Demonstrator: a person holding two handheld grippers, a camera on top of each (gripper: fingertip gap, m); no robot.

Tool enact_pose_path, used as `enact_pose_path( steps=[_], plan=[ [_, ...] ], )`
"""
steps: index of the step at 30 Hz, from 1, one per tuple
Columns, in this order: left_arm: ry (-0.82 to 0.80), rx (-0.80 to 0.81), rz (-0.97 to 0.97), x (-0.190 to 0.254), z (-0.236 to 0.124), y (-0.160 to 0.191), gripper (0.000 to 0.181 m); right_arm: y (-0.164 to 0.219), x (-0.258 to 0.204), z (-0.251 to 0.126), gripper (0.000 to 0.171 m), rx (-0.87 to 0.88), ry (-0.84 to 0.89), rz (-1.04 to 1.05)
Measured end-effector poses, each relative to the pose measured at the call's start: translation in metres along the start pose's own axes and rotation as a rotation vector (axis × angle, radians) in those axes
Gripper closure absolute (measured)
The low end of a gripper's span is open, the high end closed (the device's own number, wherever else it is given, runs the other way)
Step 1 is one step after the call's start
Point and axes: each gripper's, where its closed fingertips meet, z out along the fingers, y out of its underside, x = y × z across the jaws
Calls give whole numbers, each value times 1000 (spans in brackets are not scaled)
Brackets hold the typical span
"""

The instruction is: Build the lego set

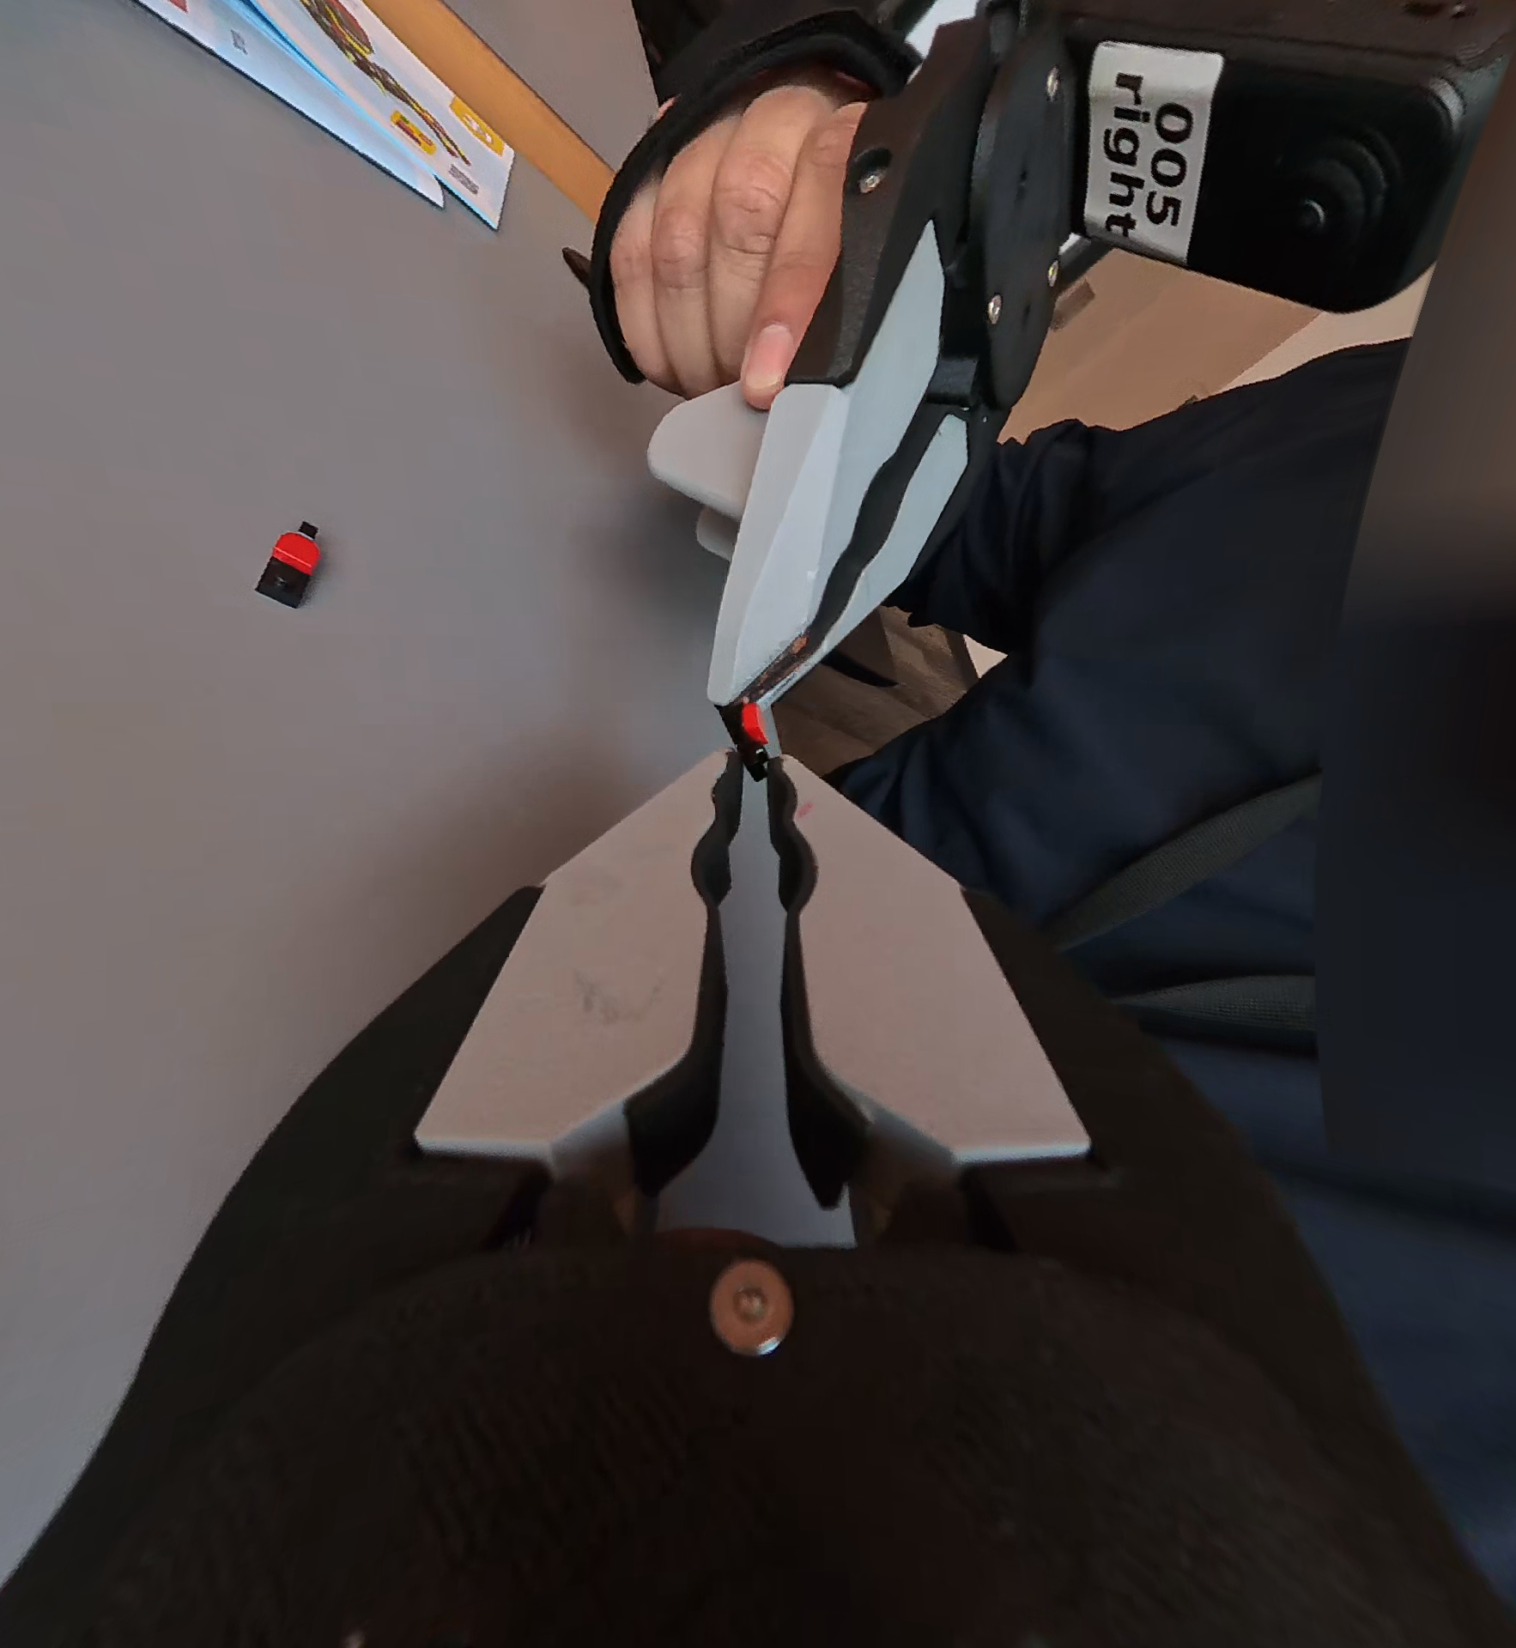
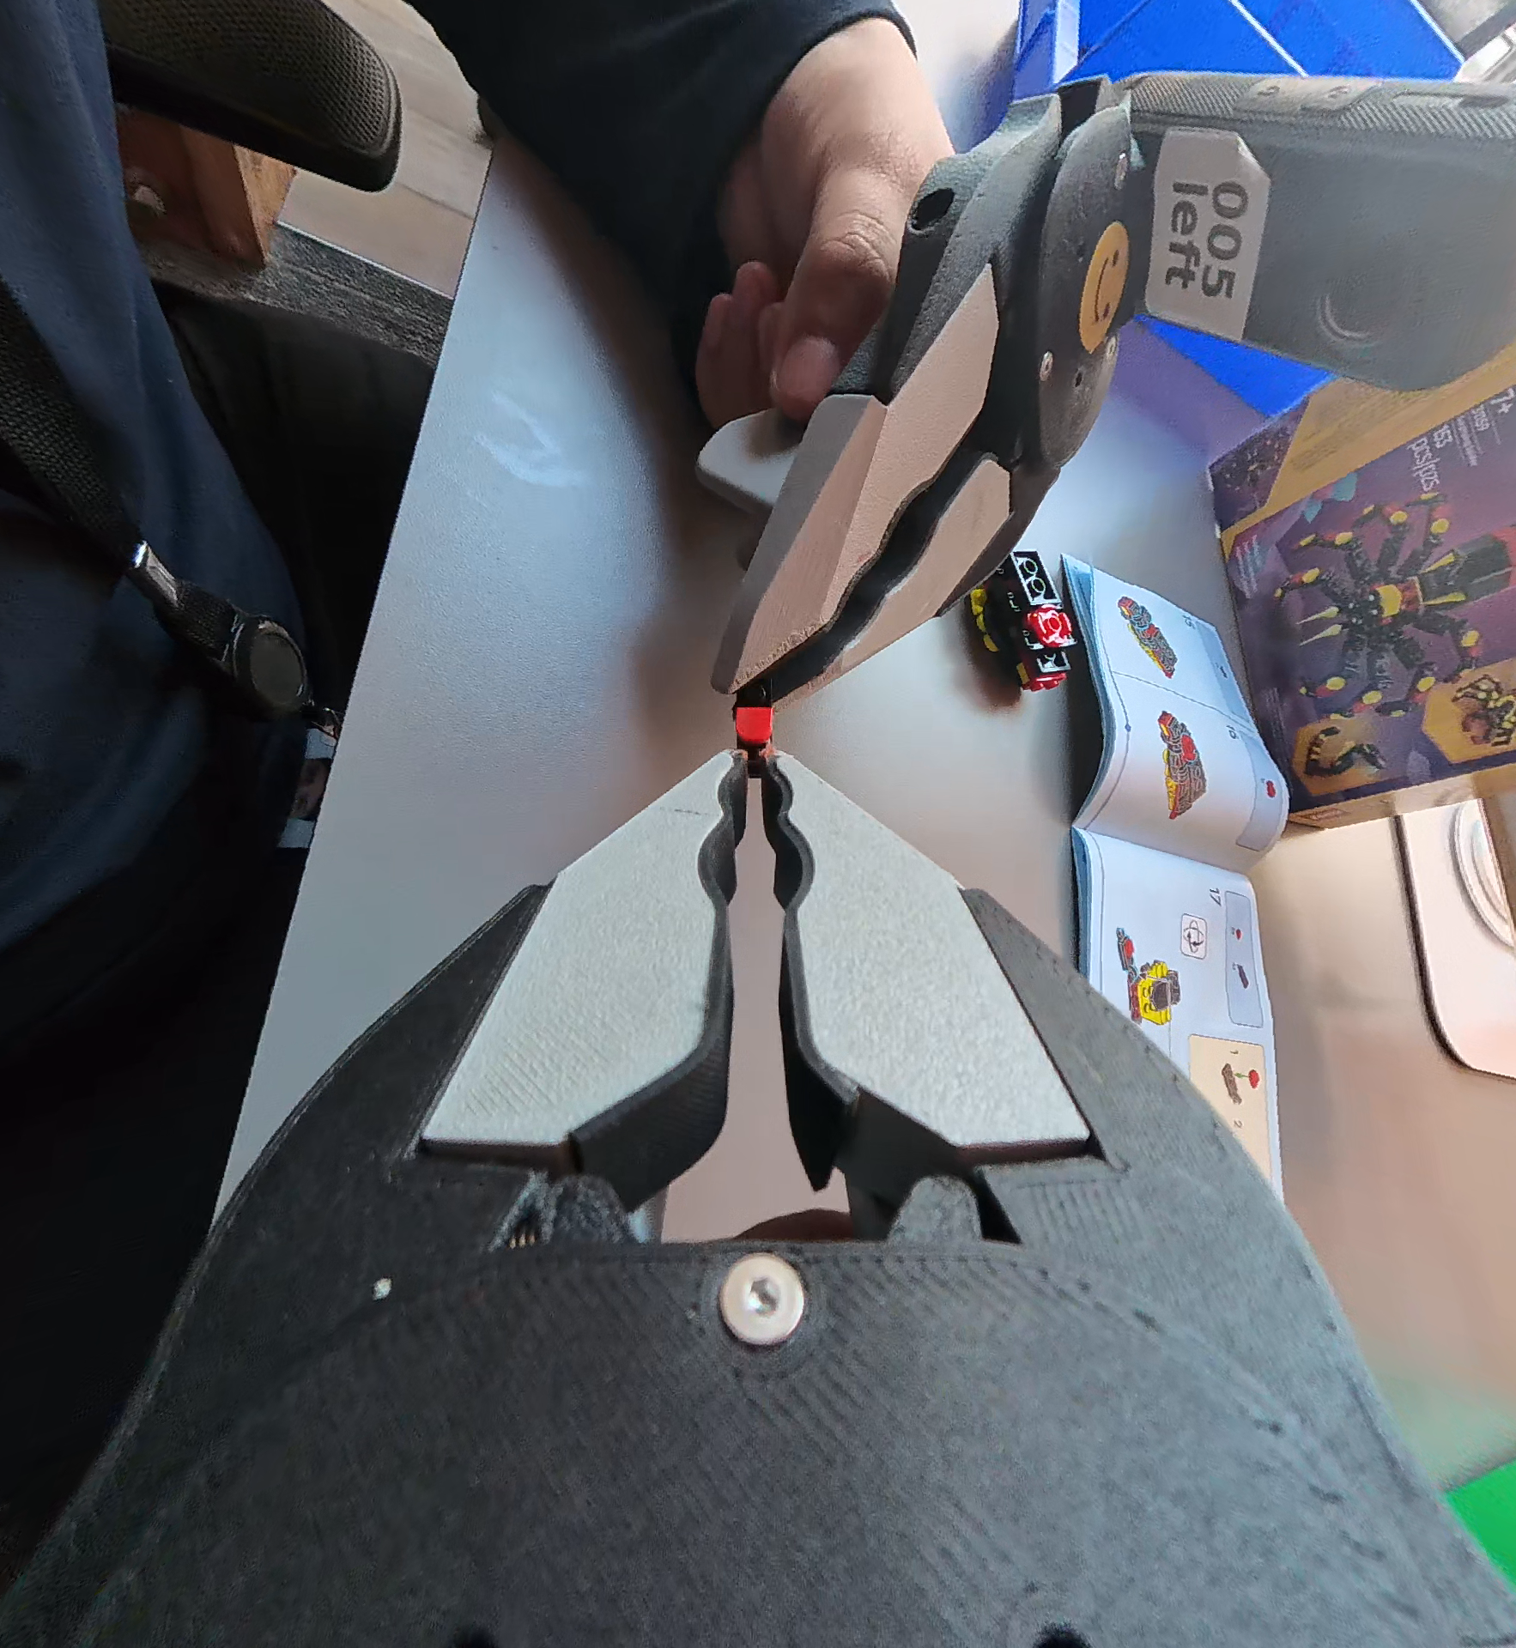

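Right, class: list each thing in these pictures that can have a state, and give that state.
left gripper: shut on small red-and-black piece
right gripper: shut on same piece
instruction booklet: open, flat on table
second red-and-black piece: loose on table
partial build: resting beside booklet

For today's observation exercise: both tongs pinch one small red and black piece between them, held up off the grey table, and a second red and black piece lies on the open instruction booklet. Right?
Not quite. In the left wrist view the second red and black piece lies on the bare grey table, apart from the instruction booklet. The rest stands.
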Motion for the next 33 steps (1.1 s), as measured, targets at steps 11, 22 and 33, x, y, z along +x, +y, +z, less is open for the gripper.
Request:
enact_pose_path(
  steps=[11,22,33],
  plan=[
    [-21,29,-8,-4,-2,-4,180,-1,6,-2,169,61,-12,87],
    [-89,121,136,-2,-8,-23,180,0,19,-13,142,359,-203,727],
    [-201,132,241,-10,-9,-26,180,-7,29,-11,157,407,-161,784]
  ],
)
